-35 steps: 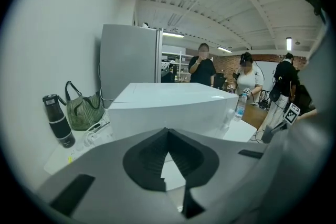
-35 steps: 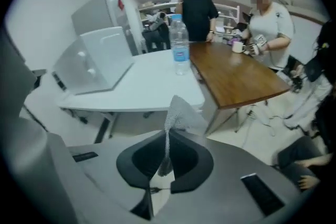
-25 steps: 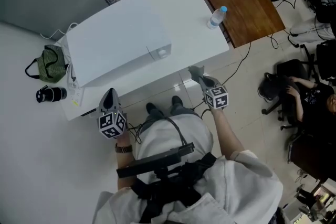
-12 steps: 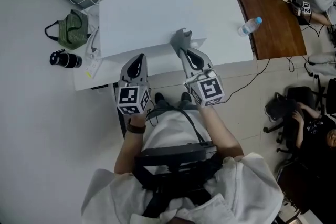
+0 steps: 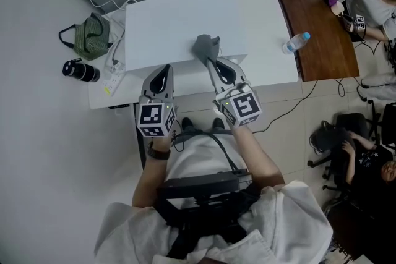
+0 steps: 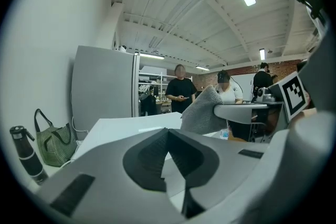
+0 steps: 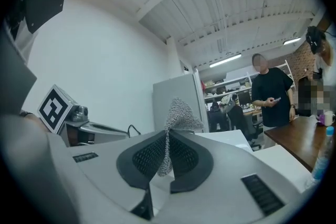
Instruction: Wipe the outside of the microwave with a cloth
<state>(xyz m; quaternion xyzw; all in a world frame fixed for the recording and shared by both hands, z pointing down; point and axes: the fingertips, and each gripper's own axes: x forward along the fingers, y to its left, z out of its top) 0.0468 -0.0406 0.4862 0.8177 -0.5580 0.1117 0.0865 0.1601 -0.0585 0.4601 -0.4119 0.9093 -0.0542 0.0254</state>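
The white microwave (image 5: pixel 179 28) stands on a white table (image 5: pixel 99 93), seen from above. My right gripper (image 5: pixel 210 60) is shut on a grey cloth (image 5: pixel 206 45), which it holds over the microwave's near top edge. In the right gripper view the cloth (image 7: pixel 177 115) sticks up from between the shut jaws (image 7: pixel 167 139). My left gripper (image 5: pixel 162 75) hovers just left of it at the front edge, shut with nothing in it (image 6: pixel 168 132). The left gripper view shows the cloth (image 6: pixel 202 113) to the right. Whether the cloth touches the surface I cannot tell.
A green bag (image 5: pixel 91 34), a black flask (image 5: pixel 80 71) and a power strip (image 5: pixel 114 68) lie left of the microwave. A water bottle (image 5: pixel 296 41) stands at the table's right end, beside a brown desk (image 5: pixel 322 15). People sit at the right.
Both grippers have come up and forward from below the table's front edge. The right one has carried the cloth leftward onto the microwave's near top edge.
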